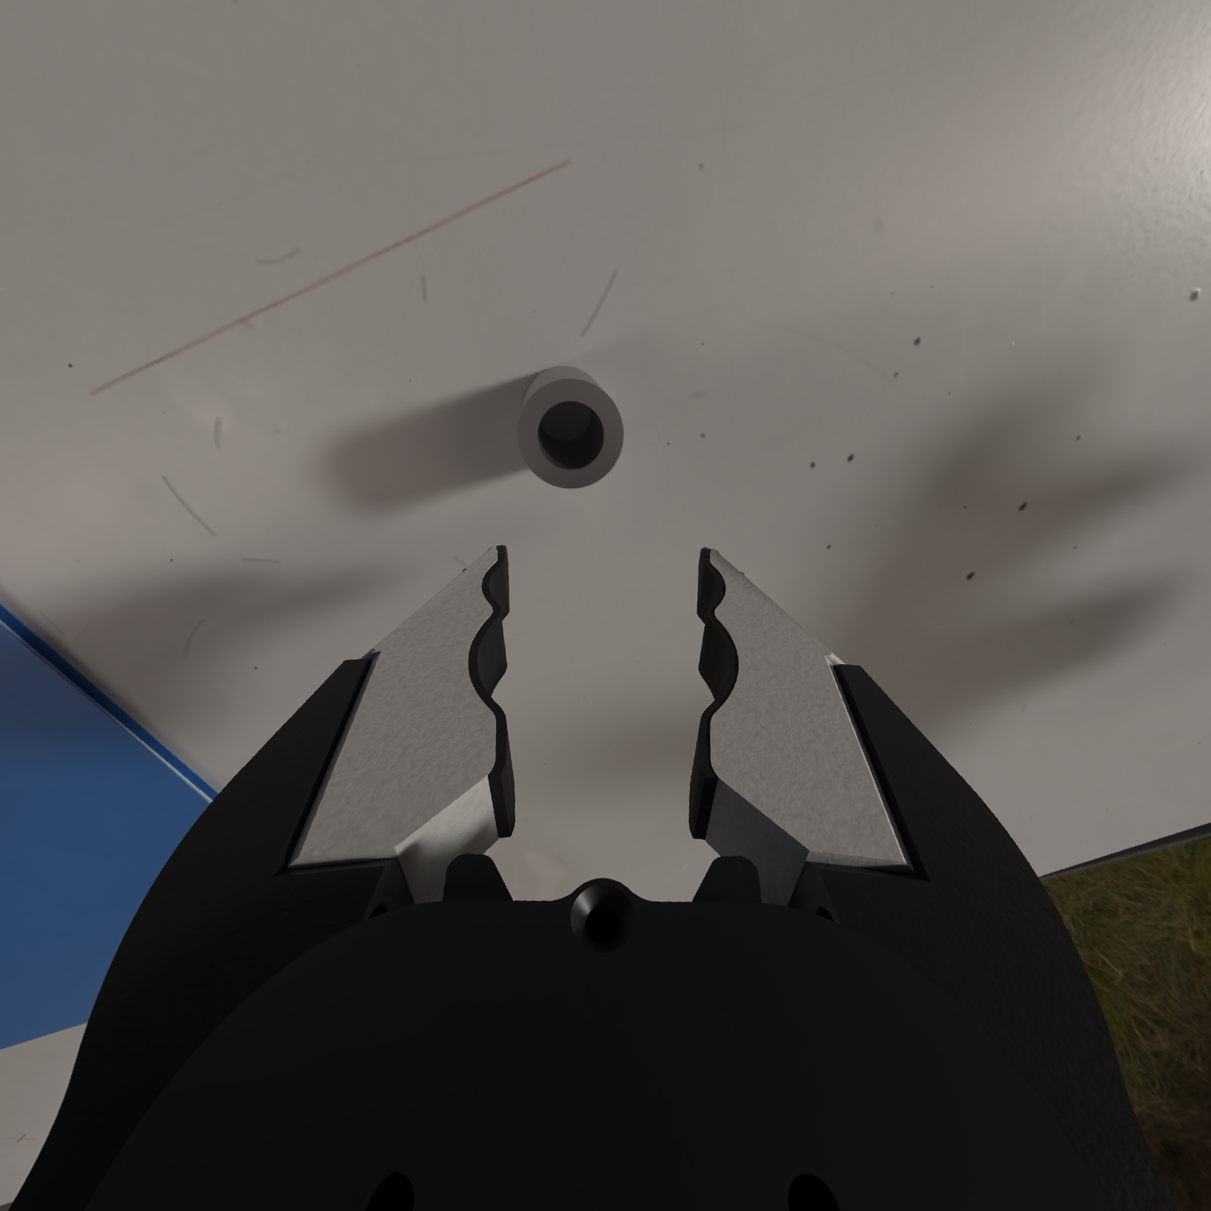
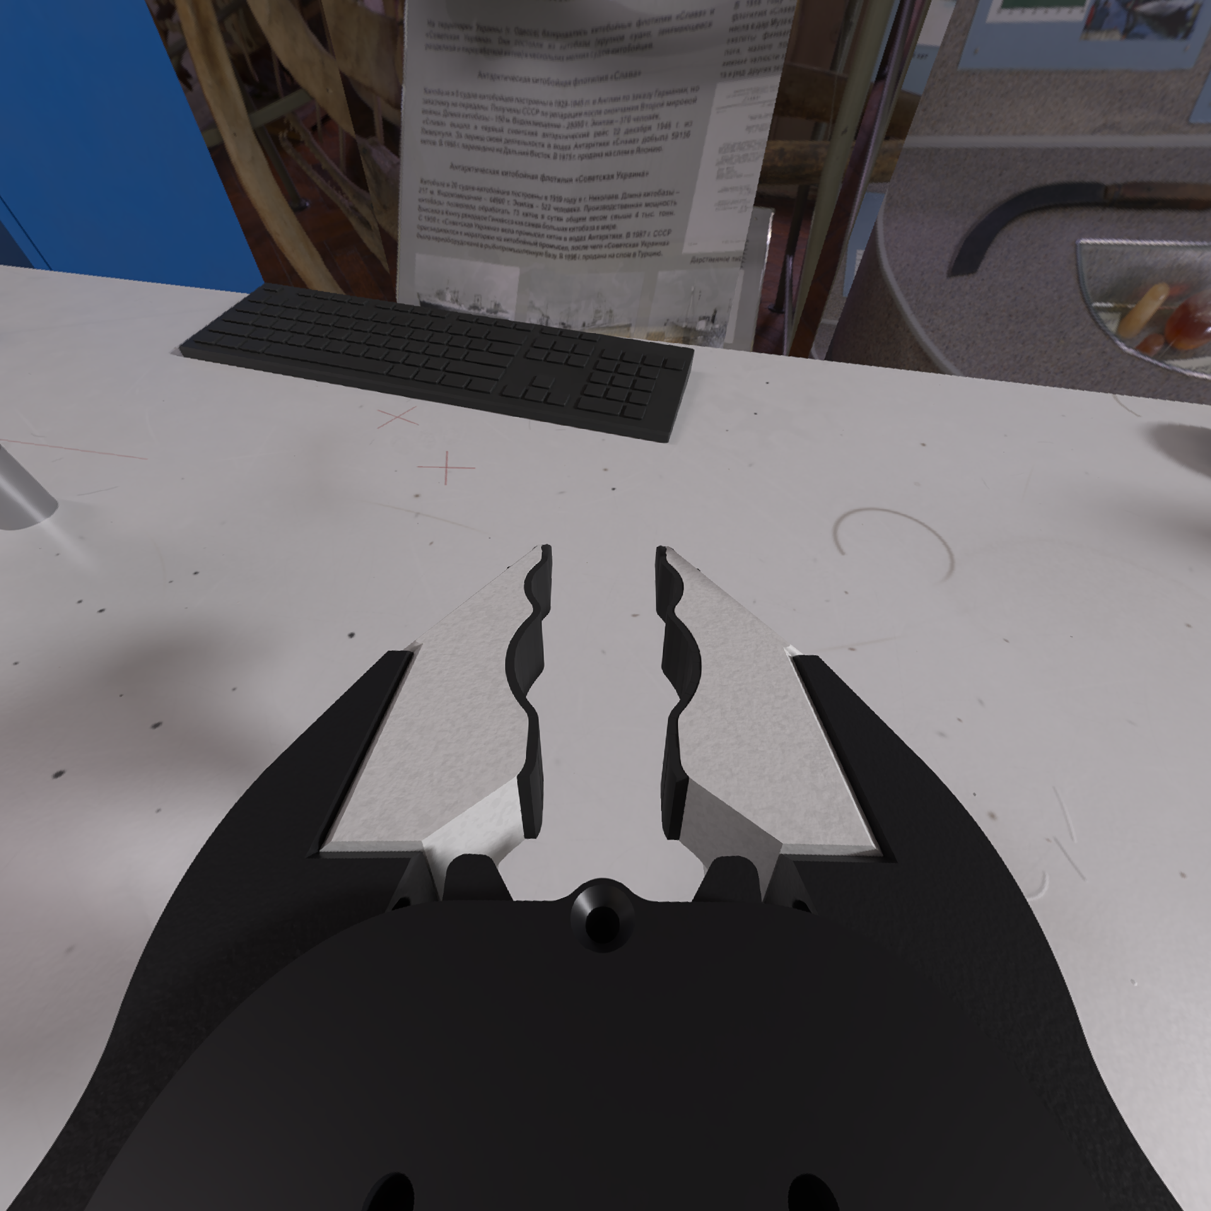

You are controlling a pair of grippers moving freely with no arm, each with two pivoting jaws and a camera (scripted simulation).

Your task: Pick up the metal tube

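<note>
A grey metal tube (image 1: 569,427) stands upright on the white table (image 1: 852,196). I look down into its open end in the left wrist view. My left gripper (image 1: 603,554) is open and empty, above the table with its tips short of the tube. In the right wrist view a grey cylinder (image 2: 19,495) shows at the far left edge, cut off by the frame; it may be the tube. My right gripper (image 2: 603,550) is open and empty over the table (image 2: 852,655), well right of that cylinder.
A black keyboard (image 2: 452,354) lies at the table's far edge. A blue surface (image 1: 78,819) borders the table at the left; a table edge (image 1: 1127,848) with grass beyond lies at lower right. A pale panel (image 2: 557,164) stands behind the keyboard.
</note>
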